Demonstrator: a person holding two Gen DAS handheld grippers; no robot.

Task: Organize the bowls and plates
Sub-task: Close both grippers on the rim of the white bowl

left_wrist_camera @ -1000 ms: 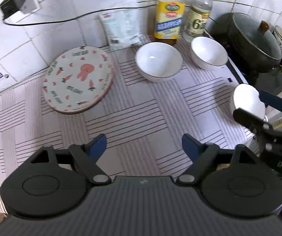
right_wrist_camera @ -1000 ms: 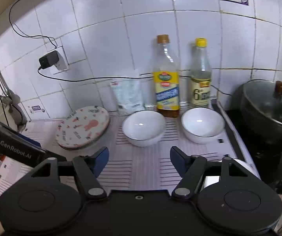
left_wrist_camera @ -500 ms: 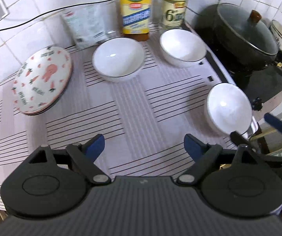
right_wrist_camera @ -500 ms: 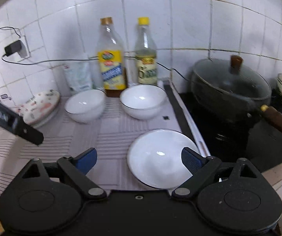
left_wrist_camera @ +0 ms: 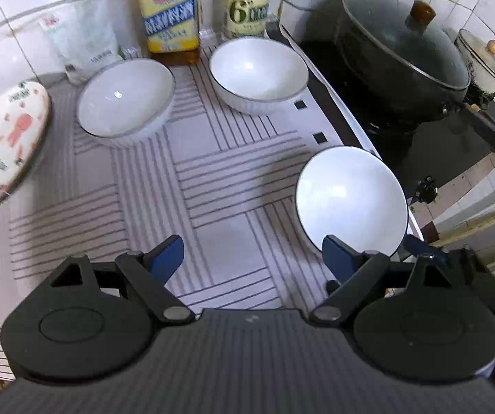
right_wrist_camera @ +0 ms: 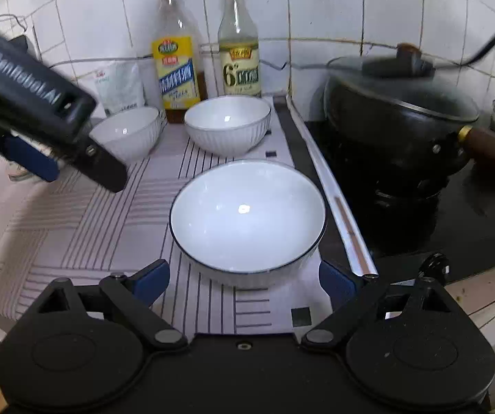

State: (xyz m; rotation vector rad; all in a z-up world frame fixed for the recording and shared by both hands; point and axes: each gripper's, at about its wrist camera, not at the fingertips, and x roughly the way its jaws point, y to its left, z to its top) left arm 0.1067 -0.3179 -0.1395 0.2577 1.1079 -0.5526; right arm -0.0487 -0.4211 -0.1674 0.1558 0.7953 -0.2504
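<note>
On the striped mat [right_wrist_camera: 58,227], a glossy white dark-rimmed bowl [right_wrist_camera: 247,217].

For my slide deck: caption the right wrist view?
Open right gripper nears the closest of three white bowls beside the stove.

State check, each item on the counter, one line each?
Near bowl: upright, empty, free.
Two back bowls: upright, empty.
Plates: stacked.
Black pot: lidded.
Two bottles: capped.
Left claw: open.
Right claw: open.
</note>
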